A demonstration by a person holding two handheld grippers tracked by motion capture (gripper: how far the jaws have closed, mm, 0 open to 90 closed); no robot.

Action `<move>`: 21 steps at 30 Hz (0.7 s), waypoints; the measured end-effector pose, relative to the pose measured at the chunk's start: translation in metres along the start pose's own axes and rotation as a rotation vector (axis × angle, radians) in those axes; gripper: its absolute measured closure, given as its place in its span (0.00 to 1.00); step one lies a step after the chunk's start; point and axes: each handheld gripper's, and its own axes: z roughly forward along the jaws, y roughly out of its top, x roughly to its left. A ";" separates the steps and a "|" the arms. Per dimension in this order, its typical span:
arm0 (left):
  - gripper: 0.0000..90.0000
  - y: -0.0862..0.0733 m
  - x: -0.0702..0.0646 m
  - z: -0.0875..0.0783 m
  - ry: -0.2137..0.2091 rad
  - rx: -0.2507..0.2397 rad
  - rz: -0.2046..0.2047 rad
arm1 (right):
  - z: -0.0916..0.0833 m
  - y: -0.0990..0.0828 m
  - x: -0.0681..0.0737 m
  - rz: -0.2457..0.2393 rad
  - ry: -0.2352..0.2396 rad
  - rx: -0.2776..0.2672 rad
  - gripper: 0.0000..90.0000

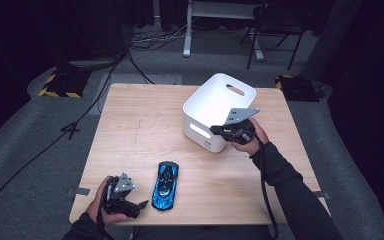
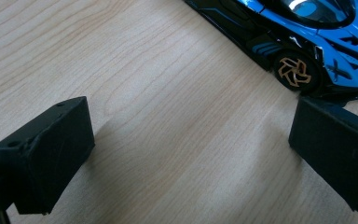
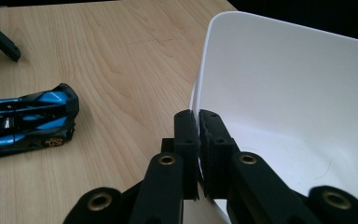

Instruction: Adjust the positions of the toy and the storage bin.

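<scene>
Your R gripper (image 3: 198, 116) is clamped on the near wall of the white bin (image 3: 284, 93); the right gripper view shows one jaw outside the rim, one inside, while the high view has the gripper (image 1: 215, 131) at the bin's (image 1: 215, 100) front corner. Your L gripper (image 1: 139, 205) sits wide, holding nothing, at the table's (image 1: 130, 125) near edge. The left gripper view shows its R jaw just beside the blue toy car's (image 2: 307, 42) gold wheel (image 2: 294, 71); the car (image 1: 165, 185) lies betw. both hands.

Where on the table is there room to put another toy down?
The far-left stretch of the table, left of the white bin, is bare. So is the near-right part, right of the blue car. It's crowded around the car and left gripper.
</scene>
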 end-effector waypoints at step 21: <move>0.01 0.000 0.000 0.000 0.010 -0.002 0.003 | -0.025 -0.009 -0.032 -0.007 0.014 0.066 0.24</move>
